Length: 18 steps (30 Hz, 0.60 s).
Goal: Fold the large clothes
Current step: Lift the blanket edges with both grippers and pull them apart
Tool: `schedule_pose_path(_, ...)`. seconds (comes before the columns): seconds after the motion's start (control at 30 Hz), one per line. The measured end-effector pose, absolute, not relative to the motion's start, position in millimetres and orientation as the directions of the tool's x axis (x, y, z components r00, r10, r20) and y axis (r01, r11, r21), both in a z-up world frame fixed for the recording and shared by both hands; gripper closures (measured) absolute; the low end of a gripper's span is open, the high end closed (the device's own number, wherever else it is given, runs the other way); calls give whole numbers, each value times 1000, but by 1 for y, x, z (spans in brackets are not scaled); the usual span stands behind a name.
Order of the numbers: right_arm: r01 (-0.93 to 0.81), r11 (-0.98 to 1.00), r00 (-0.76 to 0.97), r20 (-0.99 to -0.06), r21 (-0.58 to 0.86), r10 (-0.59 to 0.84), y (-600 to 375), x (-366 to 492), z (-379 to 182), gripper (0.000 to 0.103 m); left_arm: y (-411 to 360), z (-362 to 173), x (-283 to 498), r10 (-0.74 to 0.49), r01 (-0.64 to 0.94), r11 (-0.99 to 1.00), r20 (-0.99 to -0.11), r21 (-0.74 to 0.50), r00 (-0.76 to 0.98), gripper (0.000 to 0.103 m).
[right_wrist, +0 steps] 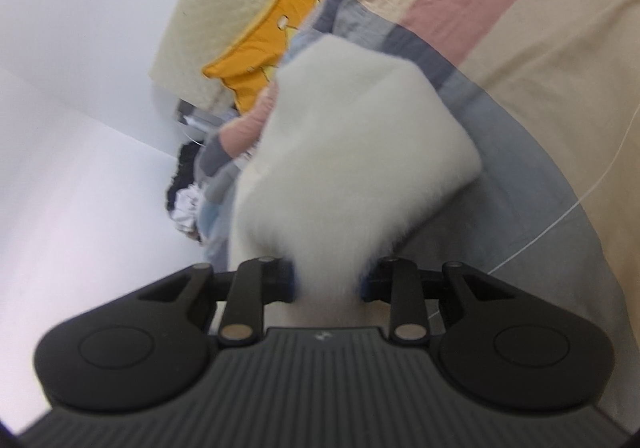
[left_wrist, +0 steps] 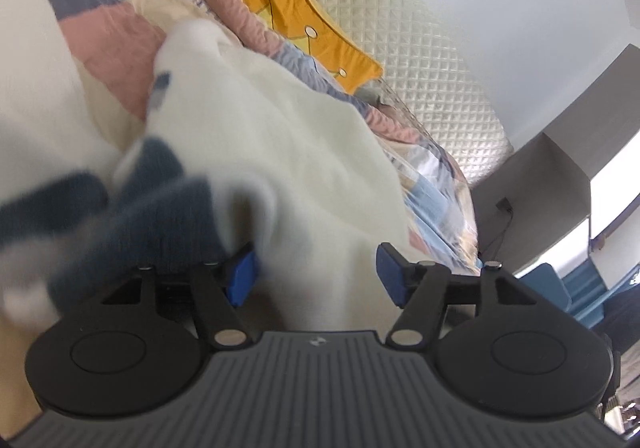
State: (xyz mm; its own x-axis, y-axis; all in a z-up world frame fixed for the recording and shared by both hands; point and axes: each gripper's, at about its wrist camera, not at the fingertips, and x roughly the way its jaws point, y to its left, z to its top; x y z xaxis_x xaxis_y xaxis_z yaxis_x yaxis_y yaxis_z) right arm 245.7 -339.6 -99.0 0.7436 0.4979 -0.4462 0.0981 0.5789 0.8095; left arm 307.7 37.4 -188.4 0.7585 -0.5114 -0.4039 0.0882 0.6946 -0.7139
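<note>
A large cream-white fleece garment (left_wrist: 280,136) with dark blue patches (left_wrist: 160,204) lies over the bed and is blurred by motion. My left gripper (left_wrist: 318,274) is open, its blue pads (left_wrist: 242,278) wide apart, with the fabric lying between and over the left finger. In the right wrist view, my right gripper (right_wrist: 328,282) is shut on a bunched part of the same white garment (right_wrist: 352,144), which stretches away from the jaws above the bed.
A patchwork quilt (left_wrist: 116,44) in pink, grey, cream and blue covers the bed (right_wrist: 540,48). A yellow cushion (left_wrist: 304,16) leans on the quilted headboard (left_wrist: 420,48). A grey cabinet (left_wrist: 552,184) stands to the right. A dark clothes pile (right_wrist: 186,188) lies by the wall.
</note>
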Motion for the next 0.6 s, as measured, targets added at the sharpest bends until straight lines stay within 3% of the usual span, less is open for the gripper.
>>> schedule_pose_path(0.3, 80, 558, 758, -414, 826, 504, -342, 236, -94, 73, 0, -218, 289, -626, 179, 663, -407, -727, 665, 33)
schedule_pose_path(0.6, 90, 494, 758, -381, 865, 530, -343, 235, -102, 73, -13, -242, 304, -649, 149, 565, -326, -811, 688, 24)
